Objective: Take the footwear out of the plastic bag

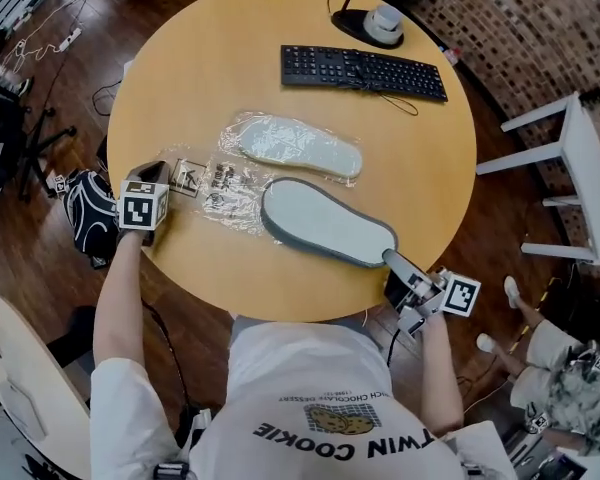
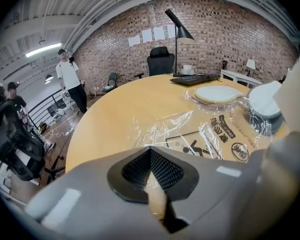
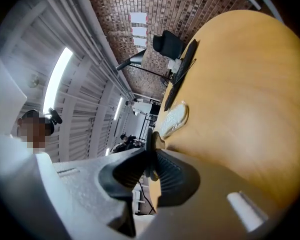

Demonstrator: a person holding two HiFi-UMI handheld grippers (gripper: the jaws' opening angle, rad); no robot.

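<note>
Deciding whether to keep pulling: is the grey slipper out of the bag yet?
Partly out. The slipper has its toe inside the plastic bag; the rest lies bare on the table, heel pinched by the right gripper.

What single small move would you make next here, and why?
Probably draw the right gripper away from the left gripper, towards the table's edge. The right one is shut on the heel of the slipper, the left one is shut on the bag, and the toe seems to lie under the film, so a short pull should free it.
</note>
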